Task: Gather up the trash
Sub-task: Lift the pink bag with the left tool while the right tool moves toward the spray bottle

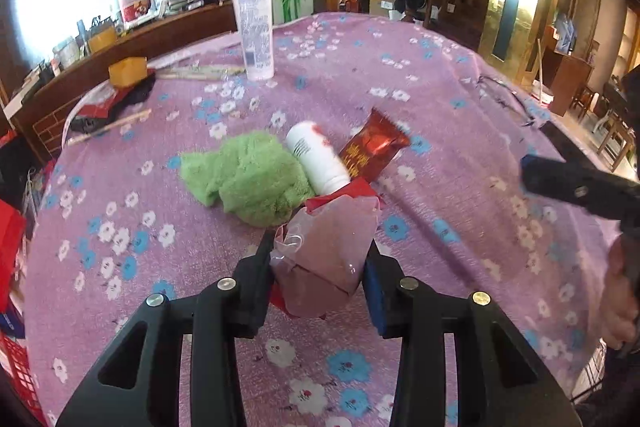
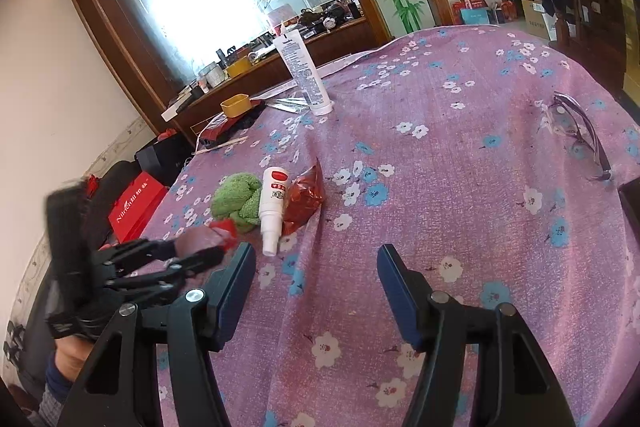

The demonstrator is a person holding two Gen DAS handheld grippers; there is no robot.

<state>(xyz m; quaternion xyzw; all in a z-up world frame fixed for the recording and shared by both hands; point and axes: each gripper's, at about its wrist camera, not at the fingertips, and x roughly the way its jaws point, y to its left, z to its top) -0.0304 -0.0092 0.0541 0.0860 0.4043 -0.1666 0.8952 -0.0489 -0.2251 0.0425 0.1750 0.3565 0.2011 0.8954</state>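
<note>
A table draped in a purple cloth printed with white and blue flowers [image 1: 400, 75] fills both wrist views. In the left wrist view, the left gripper [image 1: 318, 259] is clenched on a crumpled clear plastic wrapper with red edging [image 1: 328, 247], its two black fingers pressing the wrapper from either side above the cloth. From the right wrist view, the same wrapper shows as a pinkish wad with a red tip in the left gripper, at the near left edge of the table. Just beyond it on the cloth lie three things in a row: a rumpled green fluffy cloth [image 1: 248, 179], a white plastic spray bottle with a red label [image 1: 318, 159] lying on its side and touching the green cloth, and a shiny red foil snack packet [image 1: 372, 147] resting against the bottle's other side. The right gripper [image 2: 316, 259] hovers over bare tablecloth with its jaws spread wide and nothing between them, near the bottle's nozzle. Further back stands a tall white squeeze tube with printed text [image 1: 256, 27], upright on its cap. To its left are a small yellow box [image 1: 128, 69] and some chopsticks [image 1: 200, 71]. A pair of dark-framed glasses [image 2: 580, 135] lies near the far right side of the table.
</note>
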